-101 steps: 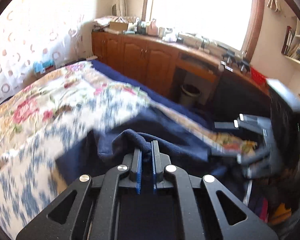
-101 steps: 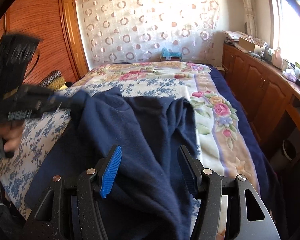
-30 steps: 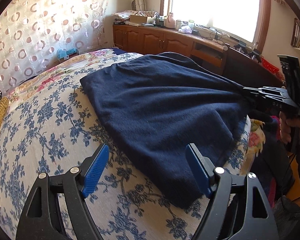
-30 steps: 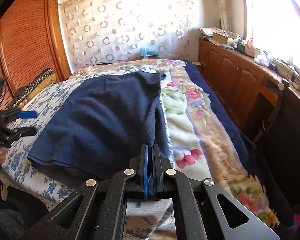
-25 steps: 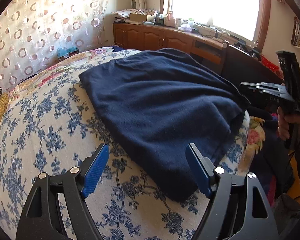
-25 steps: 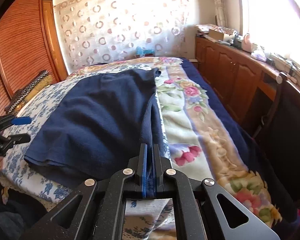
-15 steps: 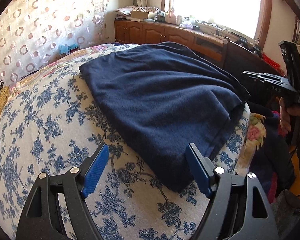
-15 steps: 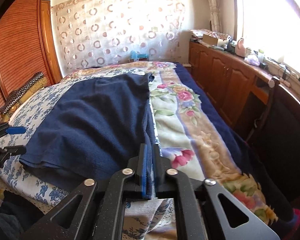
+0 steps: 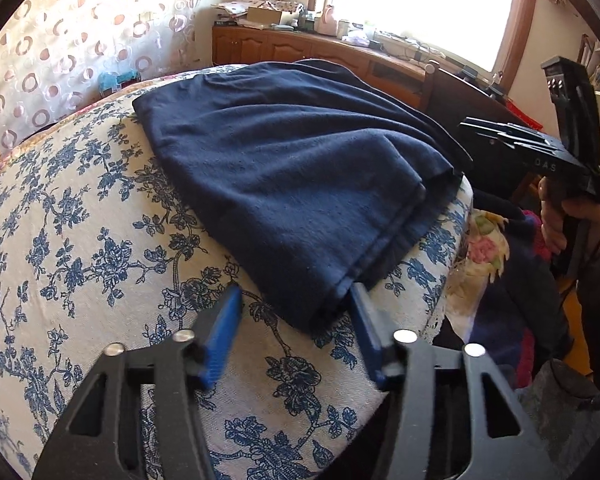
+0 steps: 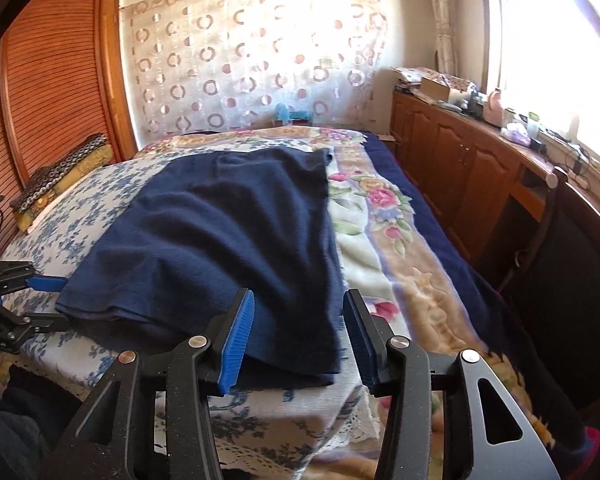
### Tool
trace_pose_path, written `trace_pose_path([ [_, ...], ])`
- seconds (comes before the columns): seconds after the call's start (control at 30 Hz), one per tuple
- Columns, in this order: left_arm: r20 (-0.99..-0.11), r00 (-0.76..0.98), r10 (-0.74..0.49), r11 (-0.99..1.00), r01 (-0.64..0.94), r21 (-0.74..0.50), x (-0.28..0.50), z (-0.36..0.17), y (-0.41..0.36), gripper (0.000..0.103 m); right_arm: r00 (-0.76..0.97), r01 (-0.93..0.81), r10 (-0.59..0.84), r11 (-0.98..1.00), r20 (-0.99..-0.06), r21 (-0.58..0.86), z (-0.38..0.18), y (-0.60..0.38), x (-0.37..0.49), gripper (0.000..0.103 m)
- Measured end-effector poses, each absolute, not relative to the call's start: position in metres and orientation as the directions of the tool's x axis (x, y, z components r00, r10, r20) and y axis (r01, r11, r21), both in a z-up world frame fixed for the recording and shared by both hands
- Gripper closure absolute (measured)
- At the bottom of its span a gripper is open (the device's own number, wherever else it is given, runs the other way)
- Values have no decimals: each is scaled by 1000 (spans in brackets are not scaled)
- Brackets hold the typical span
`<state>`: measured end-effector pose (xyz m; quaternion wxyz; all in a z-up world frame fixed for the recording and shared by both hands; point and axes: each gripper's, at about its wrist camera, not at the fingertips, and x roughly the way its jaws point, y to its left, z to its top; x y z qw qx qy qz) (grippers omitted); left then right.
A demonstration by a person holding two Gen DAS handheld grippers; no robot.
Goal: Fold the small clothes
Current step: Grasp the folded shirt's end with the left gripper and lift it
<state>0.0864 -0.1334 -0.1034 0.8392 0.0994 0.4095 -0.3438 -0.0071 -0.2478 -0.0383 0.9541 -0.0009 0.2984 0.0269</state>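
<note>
Your left gripper (image 9: 294, 322) closing, right gripper (image 10: 298, 330) opening, both apart, straddling near corners of navy garment (image 10: 228, 236) lying on bed (image 9: 80, 240).

Daylight is entering through a window (image 10: 560, 52) at 2 o'clock. Wooden cabinets (image 10: 452, 160) are standing beneath it. A circle-patterned curtain (image 10: 256, 64) is covering the 12 o'clock wall. A louvred wooden door (image 10: 56, 92) is standing at 10 o'clock.

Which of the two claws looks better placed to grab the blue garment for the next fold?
Probably the left claw: its closing jaws bracket the navy garment's near corner. The right claw has just opened, releasing it.
</note>
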Motion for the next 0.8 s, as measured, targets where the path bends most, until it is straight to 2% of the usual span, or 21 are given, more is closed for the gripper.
trace_pose_path([
  [0.07,-756,422,-500,740,662,-119,87,-103,-135,68,824,-71,65,997,-563,12,-38,-243,-9,49],
  [0.13,-758,412,-505,732,671,-123,87,-102,-139,90,825,-90,79,996,-559,8,-38,-240,-11,46],
  [0.2,-745,430,-510,731,674,-112,87,-96,-139,96,822,-112,95,994,-561,4,-40,-237,-13,43],
  [0.43,-670,486,-561,721,684,-107,89,-56,-139,97,810,-178,149,984,-567,3,-43,-224,-17,39],
  [0.5,-654,496,-571,721,684,-111,94,-46,-140,97,805,-205,172,979,-567,5,-44,-220,-15,34],
  [0.53,-646,500,-577,720,685,-112,96,-42,-142,97,803,-218,182,976,-568,6,-46,-217,-14,28],
  [0.8,-605,531,-593,719,688,-101,112,-15,-154,98,788,-292,211,955,-578,-50,-50,-205,-7,19],
])
